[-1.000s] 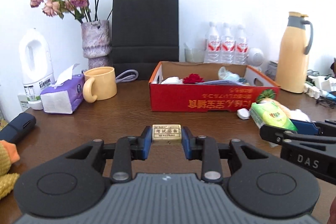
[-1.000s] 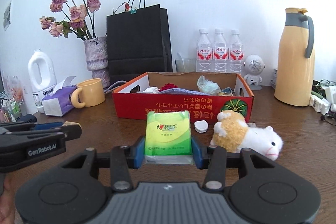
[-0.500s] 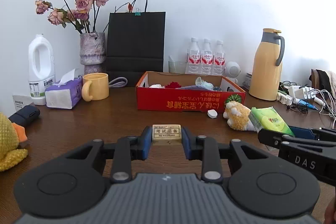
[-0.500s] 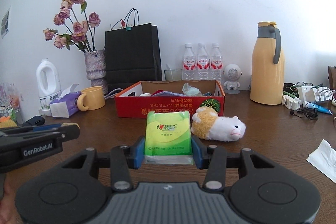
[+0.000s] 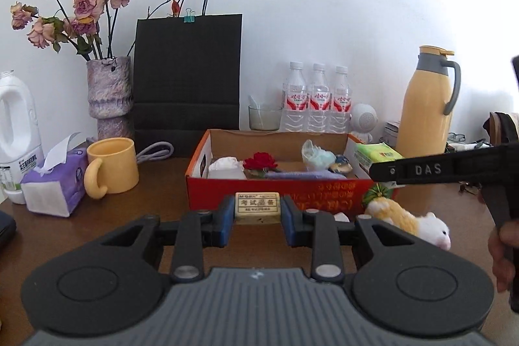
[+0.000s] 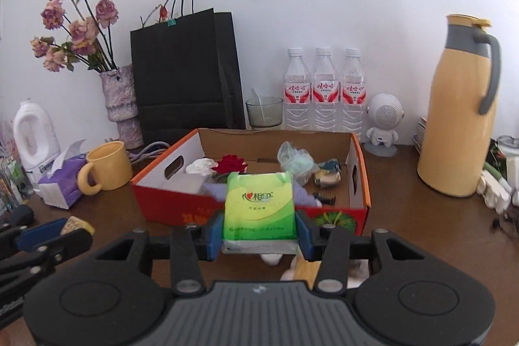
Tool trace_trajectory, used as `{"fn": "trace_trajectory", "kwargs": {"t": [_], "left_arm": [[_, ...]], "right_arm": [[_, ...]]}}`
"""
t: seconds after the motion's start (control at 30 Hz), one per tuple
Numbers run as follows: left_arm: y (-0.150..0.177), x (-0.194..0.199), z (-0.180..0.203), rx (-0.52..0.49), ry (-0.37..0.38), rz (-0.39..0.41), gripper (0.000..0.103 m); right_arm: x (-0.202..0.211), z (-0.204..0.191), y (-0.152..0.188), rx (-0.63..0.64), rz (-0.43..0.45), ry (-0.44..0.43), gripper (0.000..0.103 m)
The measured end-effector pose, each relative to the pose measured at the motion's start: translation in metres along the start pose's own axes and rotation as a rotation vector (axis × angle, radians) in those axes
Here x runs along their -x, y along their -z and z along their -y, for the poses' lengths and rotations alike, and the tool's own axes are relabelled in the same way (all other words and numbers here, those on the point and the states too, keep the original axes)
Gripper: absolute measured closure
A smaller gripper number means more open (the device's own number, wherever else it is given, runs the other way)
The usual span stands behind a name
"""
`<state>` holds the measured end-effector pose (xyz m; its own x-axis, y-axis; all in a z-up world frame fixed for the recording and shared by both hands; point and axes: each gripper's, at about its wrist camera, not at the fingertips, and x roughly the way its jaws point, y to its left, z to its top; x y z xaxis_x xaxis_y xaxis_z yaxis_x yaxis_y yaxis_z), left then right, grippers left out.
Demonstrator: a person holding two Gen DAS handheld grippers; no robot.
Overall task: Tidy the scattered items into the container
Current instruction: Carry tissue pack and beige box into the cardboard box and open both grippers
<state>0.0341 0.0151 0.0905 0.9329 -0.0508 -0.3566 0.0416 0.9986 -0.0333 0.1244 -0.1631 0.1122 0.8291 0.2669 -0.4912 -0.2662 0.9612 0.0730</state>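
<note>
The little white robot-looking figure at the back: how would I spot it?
Find the tall yellow thermos jug by the wall. Just left of it, beside three water bottles, stands the white robot figurine. Its round head has a grille face, unlike anything nearby.

Setting: domestic room, wooden table against a plain white wall.

Evidence: brown wooden table (image 5: 155, 184) carries household clutter: vase of dried roses (image 5: 108, 93), black paper shopping bag (image 5: 188, 70), yellow mug (image 5: 112, 166), purple tissue box (image 5: 53, 187), white detergent jug (image 5: 16, 125), three water bottles (image 6: 324, 86), yellow thermos jug (image 6: 454, 119), small white robot-shaped speaker (image 6: 384, 125), glass tumbler (image 6: 264, 112). Red cardboard box (image 6: 356, 184) holds mixed small items. No lab or shop fittings visible.
</note>
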Motion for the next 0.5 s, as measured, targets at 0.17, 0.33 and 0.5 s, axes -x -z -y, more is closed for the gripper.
{"fn": "trace_trajectory", "kwargs": {"t": [0.17, 0.33, 0.5], "left_arm": [[-0.020, -0.046, -0.007, -0.004, 0.024, -0.030, 0.072], [-0.044, -0.096, -0.003, -0.074, 0.037, -0.039, 0.072], [-0.075, -0.154, -0.013, -0.081, 0.032, -0.066, 0.072]], "right_arm": [[-0.101, 0.020, -0.048, 0.026, -0.238, -0.058, 0.059], [-0.168, 0.021, -0.047, 0.027, -0.405, -0.060, 0.059], [-0.212, 0.021, -0.043, -0.009, -0.438, -0.035, 0.058]]}}
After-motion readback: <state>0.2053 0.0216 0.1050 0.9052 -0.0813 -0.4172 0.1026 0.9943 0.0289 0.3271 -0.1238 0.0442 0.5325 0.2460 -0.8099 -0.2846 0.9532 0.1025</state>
